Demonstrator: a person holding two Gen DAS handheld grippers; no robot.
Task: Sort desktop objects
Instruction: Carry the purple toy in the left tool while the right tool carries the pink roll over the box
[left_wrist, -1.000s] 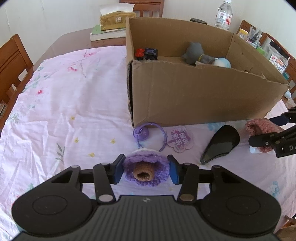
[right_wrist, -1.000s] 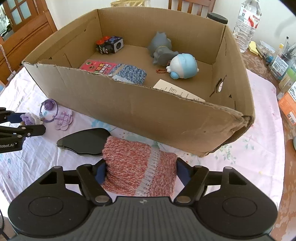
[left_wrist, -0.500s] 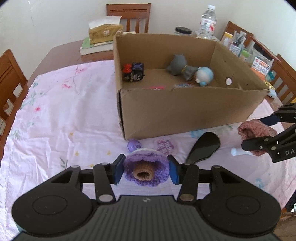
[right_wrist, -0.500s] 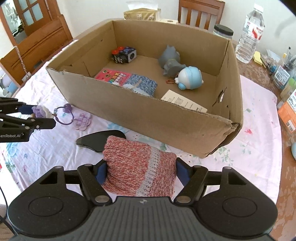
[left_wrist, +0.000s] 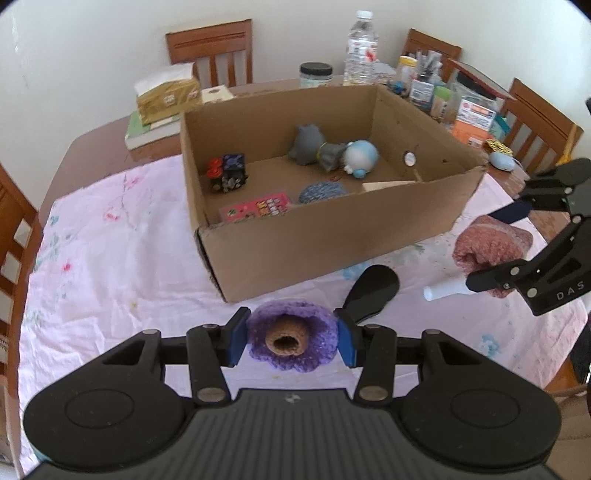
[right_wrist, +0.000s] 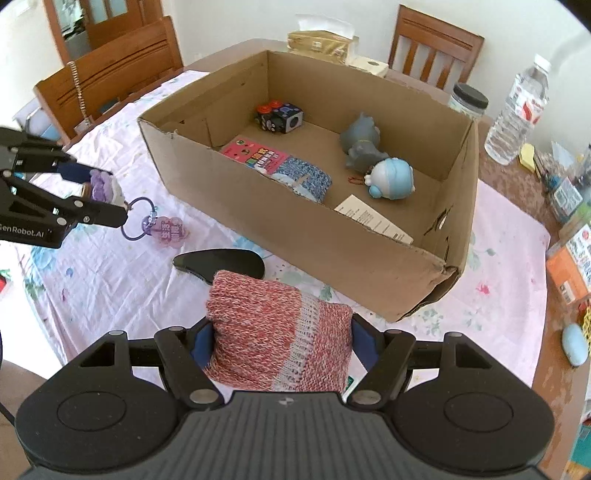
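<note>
Left tool (left_wrist: 291, 341) clamps the purple crochet (left_wrist: 293, 339), right tool (right_wrist: 280, 347) squeezes the pink knit (right_wrist: 277, 332), both above the table's near edge, short of the box (left_wrist: 332, 236). The dangling keyring (right_wrist: 136, 219) may snag the box's near wall; soft knit may slip.

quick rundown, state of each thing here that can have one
left gripper: jaws shut on the purple crochet piece, lifted off the table
right gripper: jaws shut on the red knit pouch, lifted
purple ring and tag: dangling from the crochet piece
cardboard box: open-topped, toys lying inside
black case: lying flat on the tablecloth
water bottle: upright, capped
jar: upright, lid on
</note>
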